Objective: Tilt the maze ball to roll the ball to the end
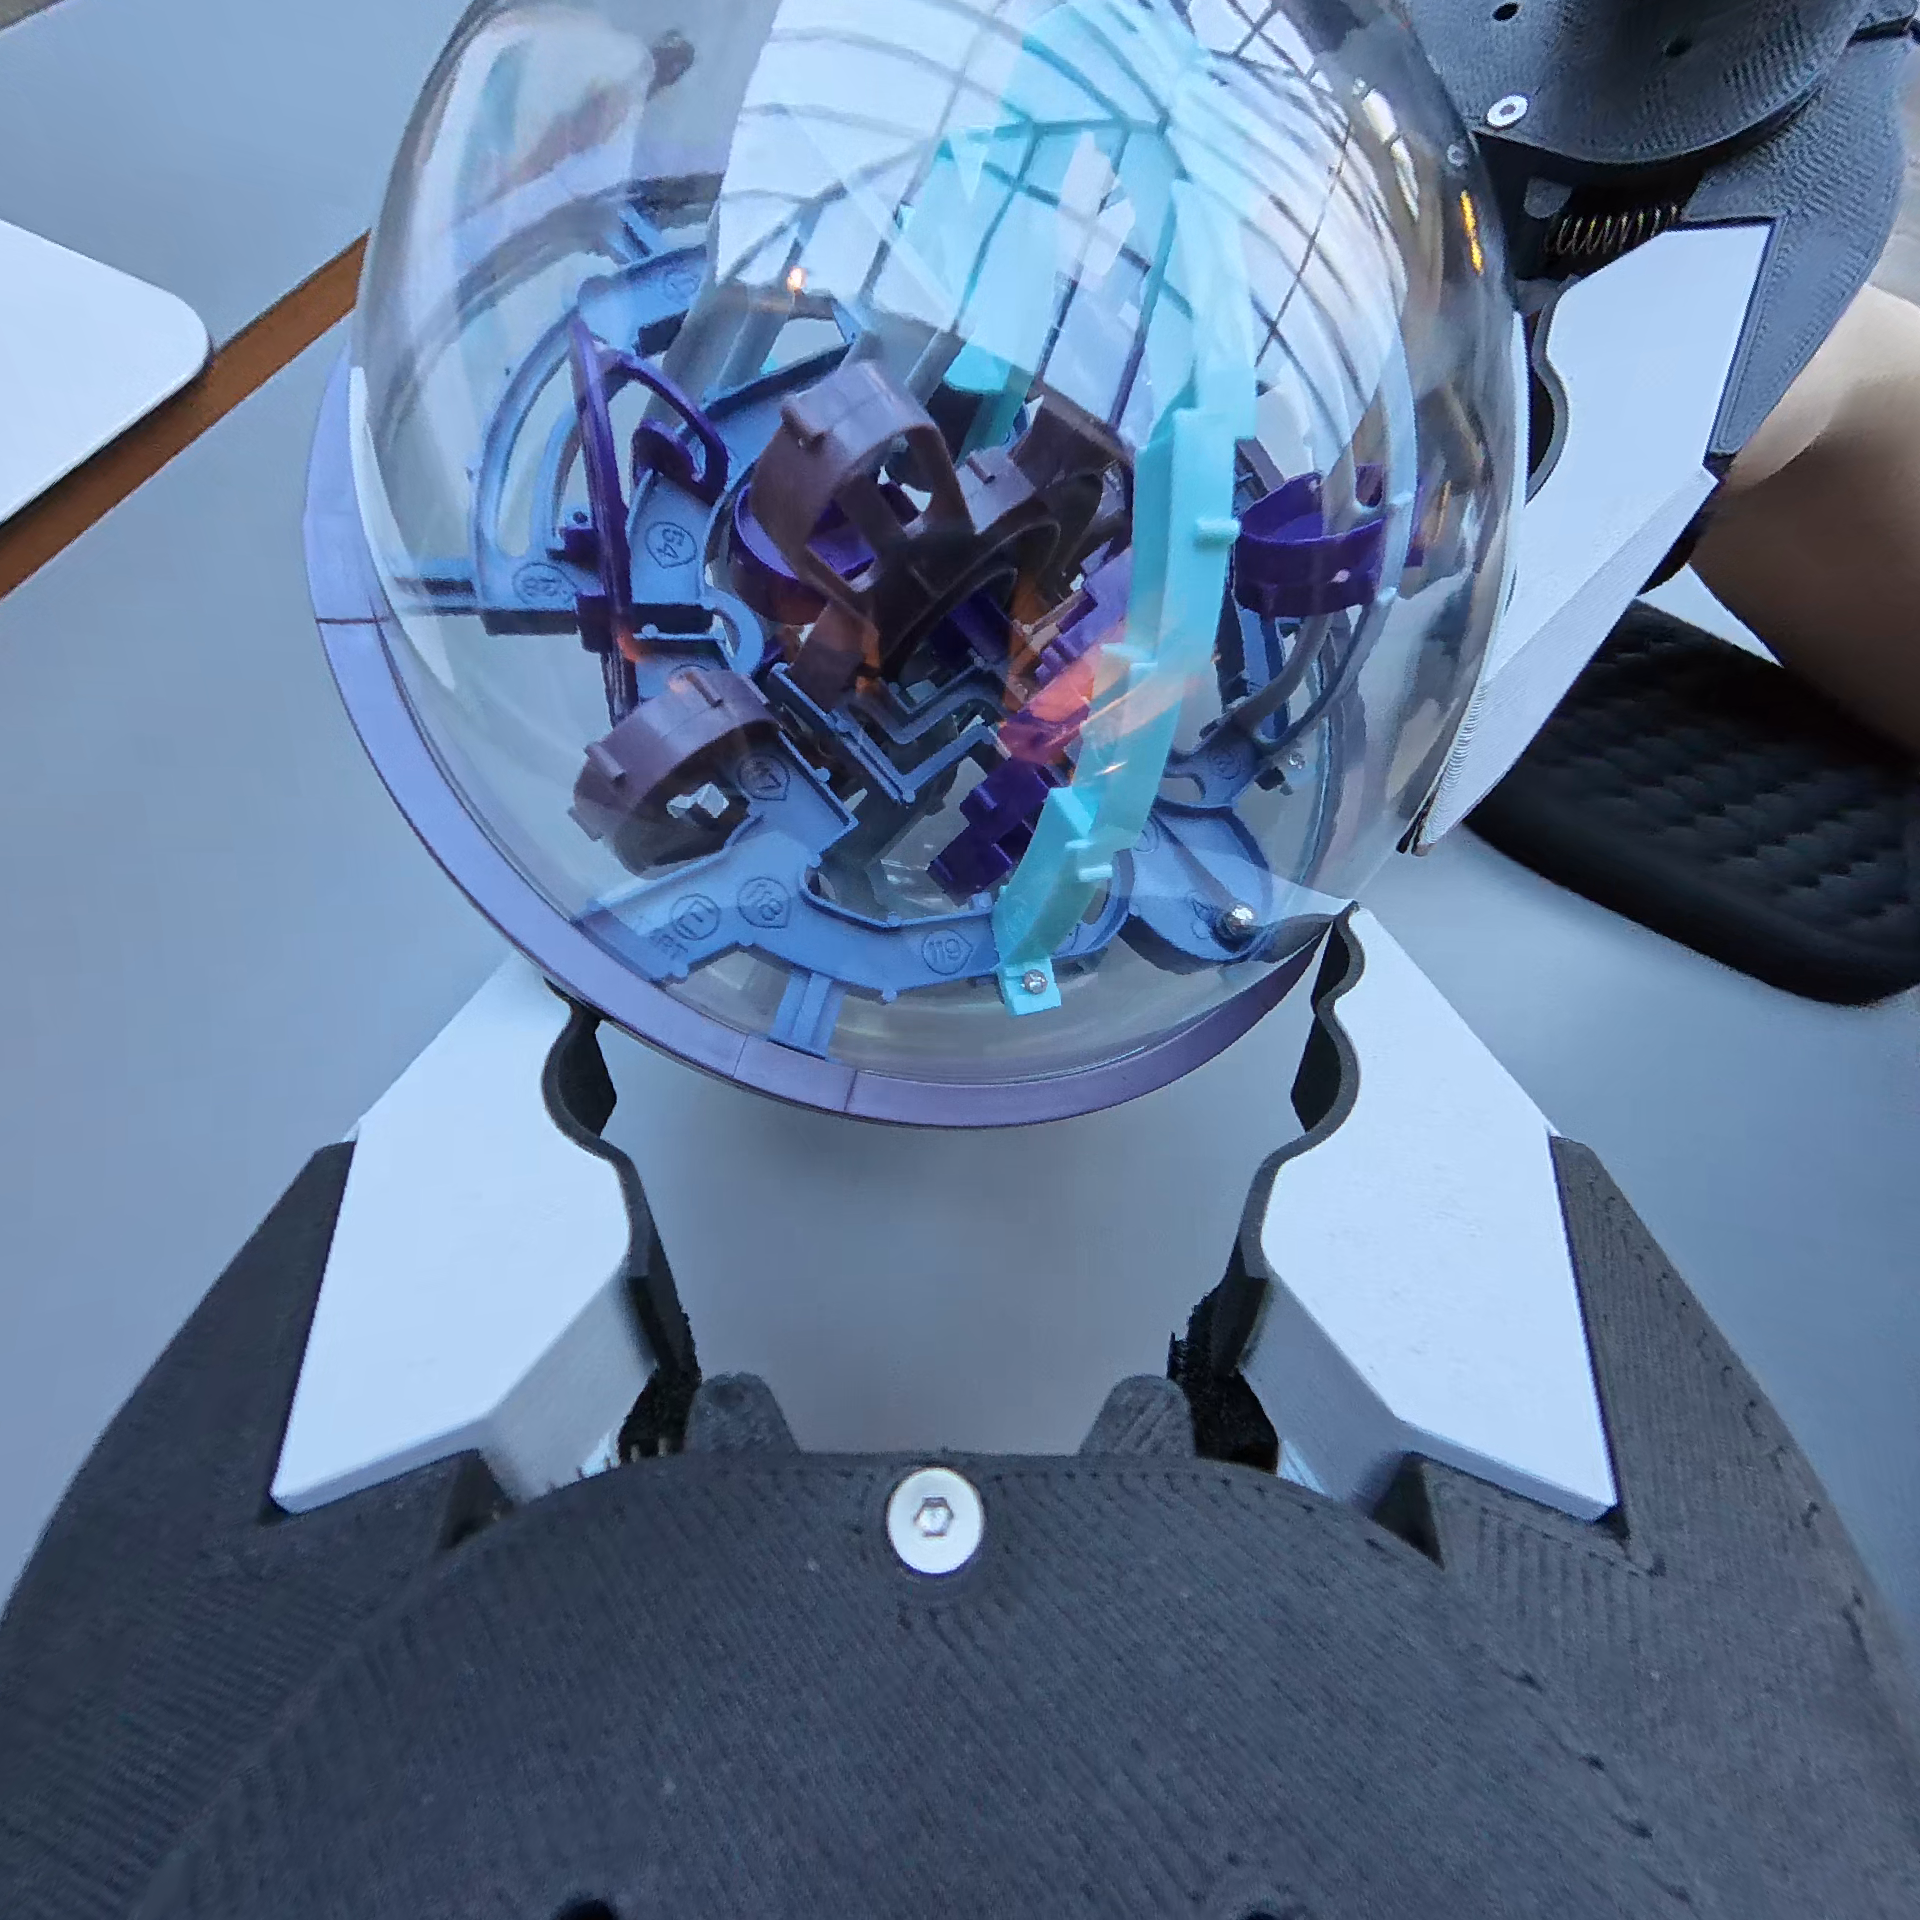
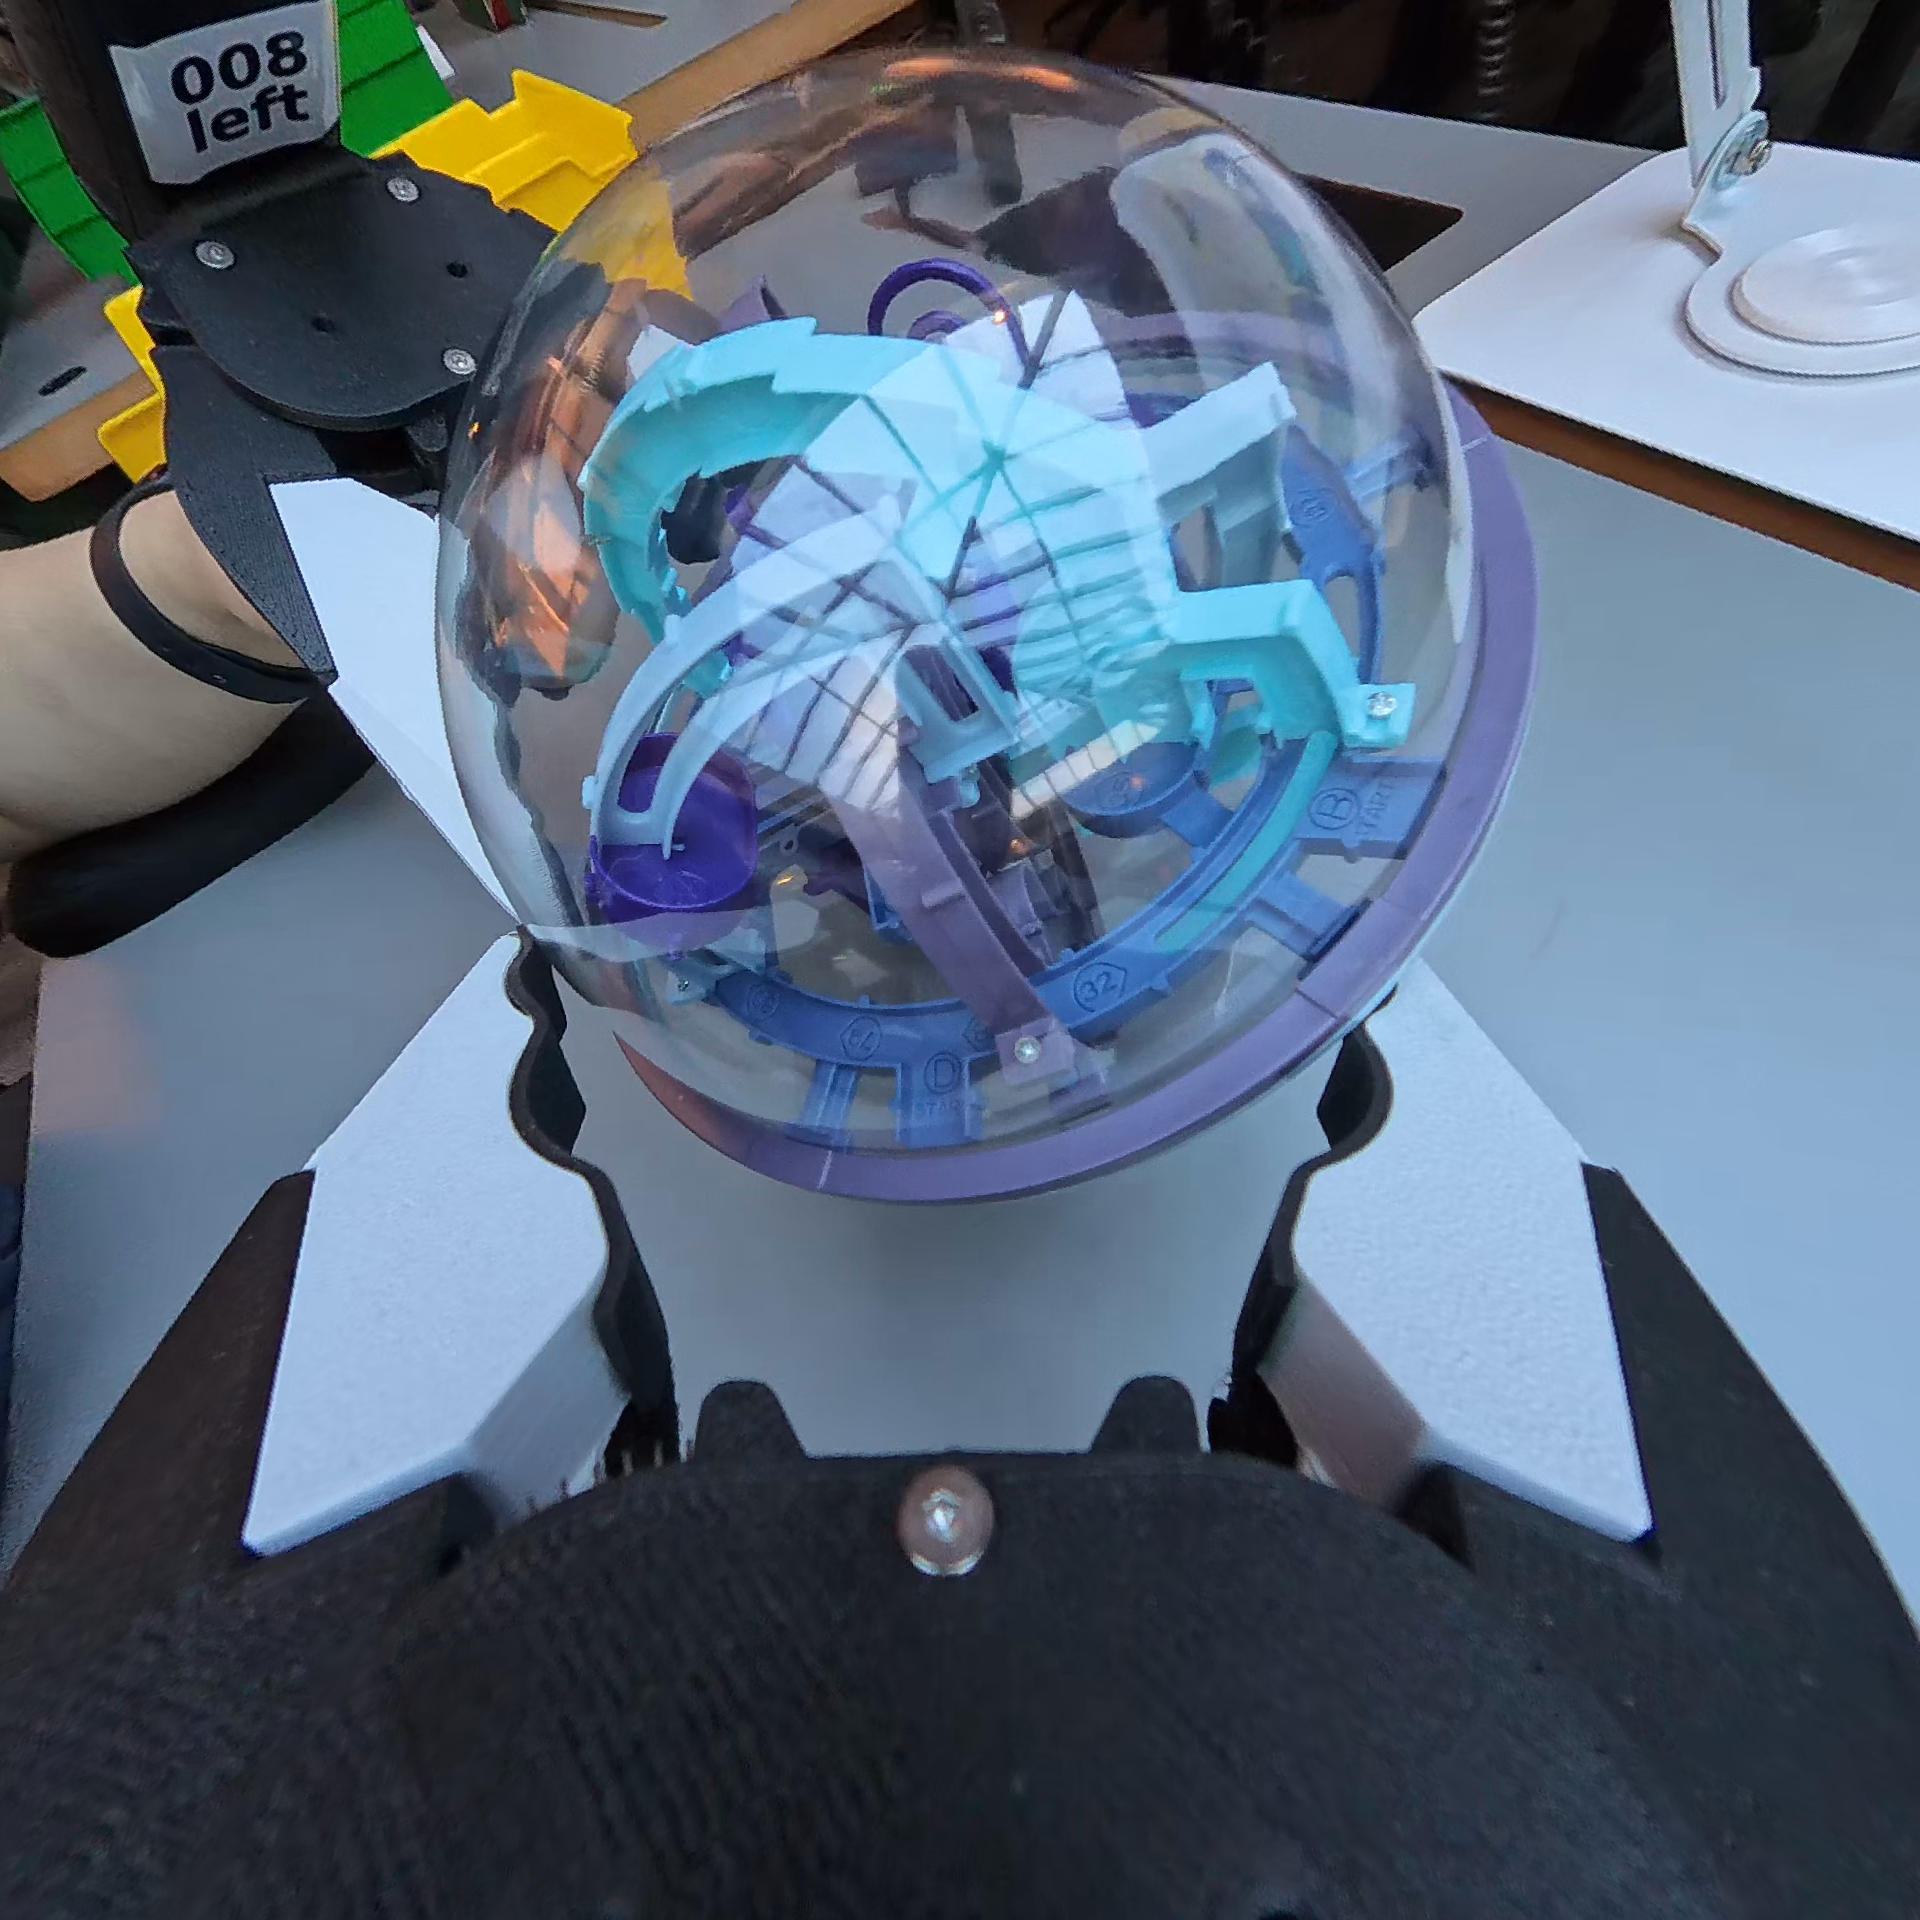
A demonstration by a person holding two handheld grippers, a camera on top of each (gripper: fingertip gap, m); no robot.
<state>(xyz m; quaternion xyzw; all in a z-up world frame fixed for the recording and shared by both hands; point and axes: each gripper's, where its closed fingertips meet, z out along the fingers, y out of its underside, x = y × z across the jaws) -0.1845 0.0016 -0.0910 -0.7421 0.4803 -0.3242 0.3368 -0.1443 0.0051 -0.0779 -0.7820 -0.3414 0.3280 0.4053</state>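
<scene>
The maze ball (image 1: 894,582) is a clear sphere with a purple equator rim and blue, teal and purple tracks inside. It is held tilted above the grey table (image 1: 187,831). My left gripper (image 1: 956,971) clamps its lower rim, one finger on each side. My right gripper (image 2: 940,992) clamps the sphere (image 2: 966,644) the same way from the opposite side. Each gripper shows in the other's view: the right one at the upper right (image 1: 1621,499), the left one at the upper left (image 2: 312,343). I cannot pick out the small rolling ball among the tracks.
A black padded mat (image 1: 1714,821) lies on the table under a person's forearm (image 1: 1829,457). A white slab (image 1: 73,364) sits at the far left. Yellow and green bins (image 2: 540,145) stand behind. A white lamp base (image 2: 1818,291) rests on a white board at right.
</scene>
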